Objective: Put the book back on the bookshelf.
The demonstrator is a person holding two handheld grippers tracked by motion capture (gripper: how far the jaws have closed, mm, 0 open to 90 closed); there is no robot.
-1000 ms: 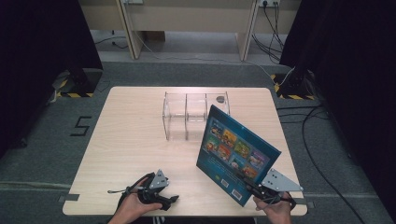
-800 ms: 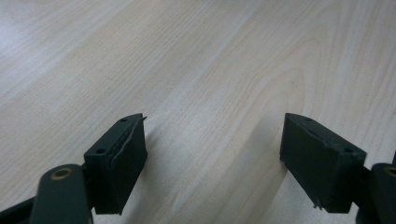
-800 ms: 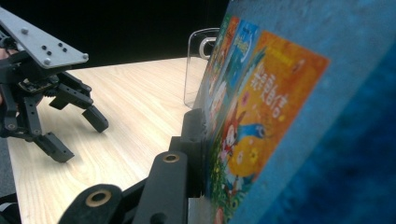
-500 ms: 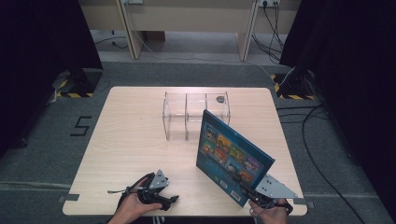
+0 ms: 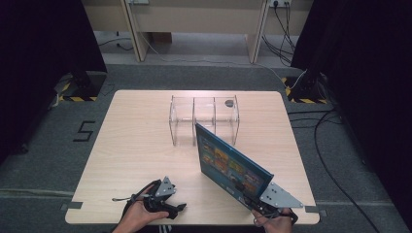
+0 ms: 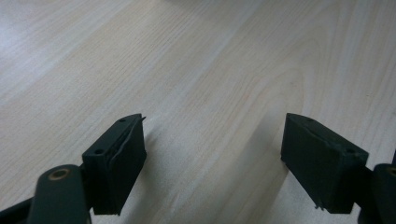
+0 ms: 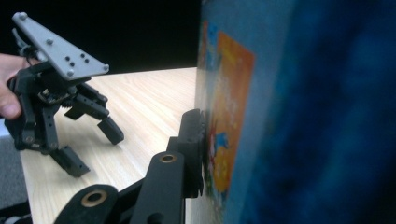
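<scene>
A blue picture book [image 5: 228, 162] stands tilted on edge over the front right of the table, its cover with coloured pictures facing left. My right gripper [image 5: 252, 196] is shut on its lower corner; in the right gripper view one black jaw presses flat on the book's cover [image 7: 289, 116] and the other jaw is hidden behind it. My left gripper [image 5: 177, 209] rests low at the table's front edge, held by a hand. Its jaws stand apart over bare wood with nothing between them [image 6: 212, 126]. The left gripper [image 7: 93, 149] also appears in the right gripper view, well left of the book.
A clear three-compartment rack [image 5: 204, 119] stands at the middle back of the wooden table [image 5: 136, 145], just behind the book's top corner. A small dark round thing [image 5: 228, 103] sits at its right compartment. Cables and dark curtains surround the table.
The book has turned in my right gripper: its top corner has swung left and a little lower, and its cover looks narrower. The left gripper has stayed put.
</scene>
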